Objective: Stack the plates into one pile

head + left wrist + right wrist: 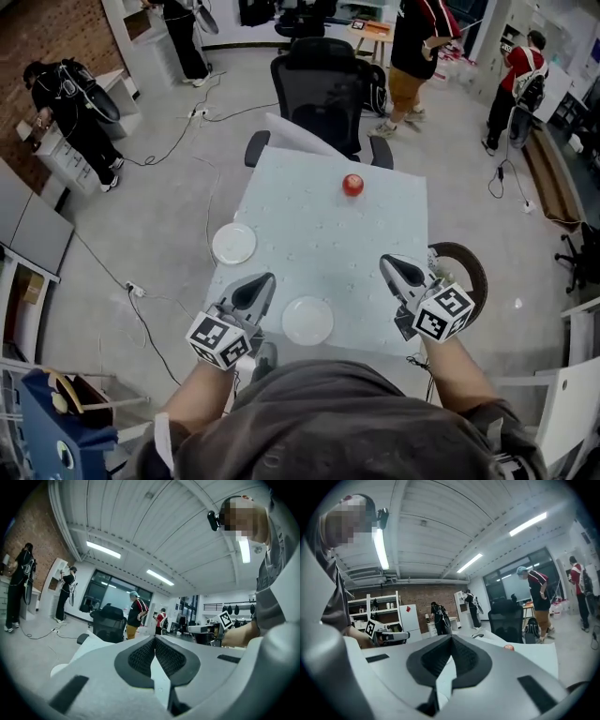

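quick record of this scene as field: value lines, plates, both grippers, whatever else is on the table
table: pale top, black office chair at its far side
far plate: white, empty, by the table's left edge
near plate: white, empty, at the front edge between the grippers
stack: not begun, plates lie apart
red round thing: towards the far end
left gripper: jaws together, nothing held, over the front left corner
right gripper: jaws together, nothing held, over the front right edge
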